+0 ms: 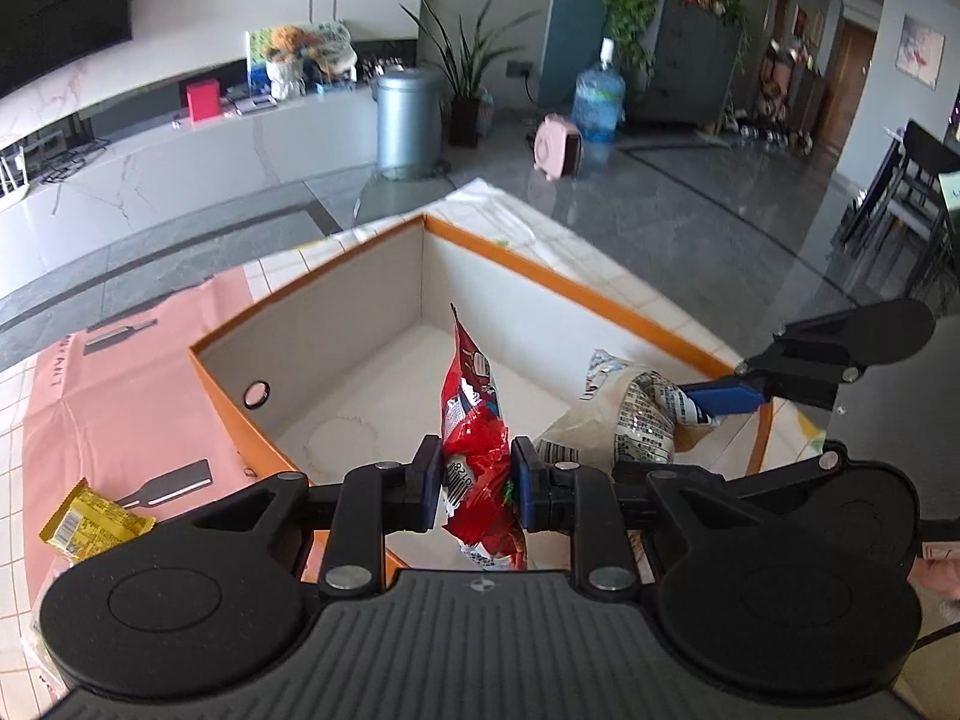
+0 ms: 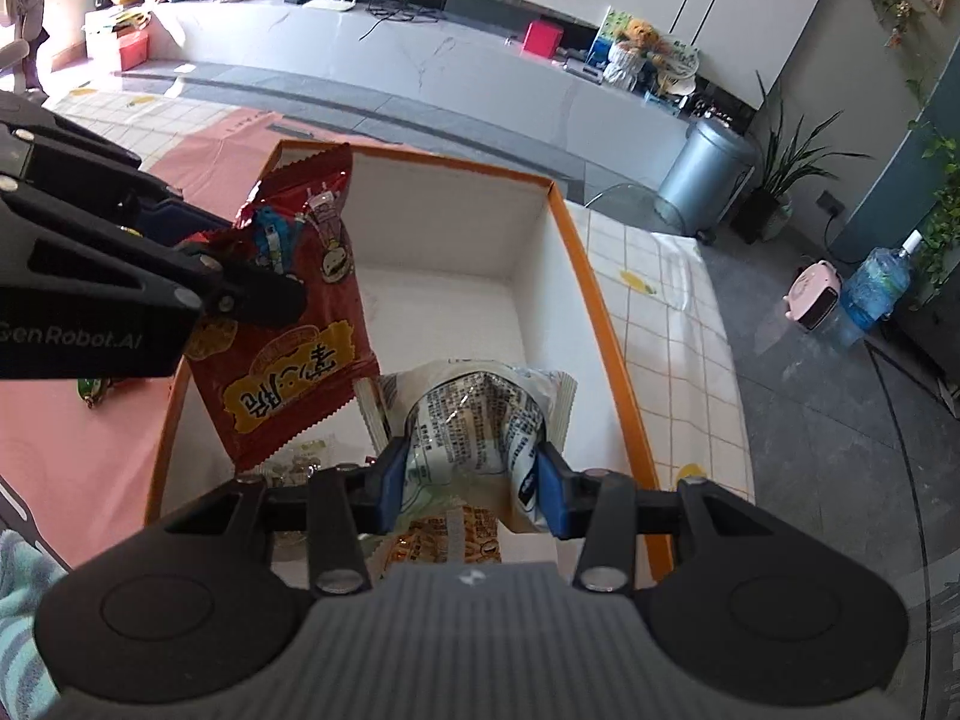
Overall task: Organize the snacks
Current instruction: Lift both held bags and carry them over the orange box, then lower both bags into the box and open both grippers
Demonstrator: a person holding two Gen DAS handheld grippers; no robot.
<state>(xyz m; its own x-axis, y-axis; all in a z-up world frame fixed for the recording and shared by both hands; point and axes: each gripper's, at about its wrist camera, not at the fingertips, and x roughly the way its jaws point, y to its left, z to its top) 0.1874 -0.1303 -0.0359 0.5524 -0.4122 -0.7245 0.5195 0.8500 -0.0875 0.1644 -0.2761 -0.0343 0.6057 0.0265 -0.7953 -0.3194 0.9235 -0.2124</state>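
Left tool [image 1: 477, 483] pinches the red packet [image 1: 474, 420] over the orange box [image 1: 564, 282]; right tool [image 2: 465, 489] clamps the white packet [image 2: 474, 420] beside it; lower both near the box floor before letting go.

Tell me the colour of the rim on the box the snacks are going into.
Orange, on the box rim; the right wrist view shows it best.

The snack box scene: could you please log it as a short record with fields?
box: orange box, open, white inside
left gripper: shut on red packet, over the box
right gripper: shut on white packet, over the box
in box: a small packet under the red one
outside box: yellow packet on pink mat
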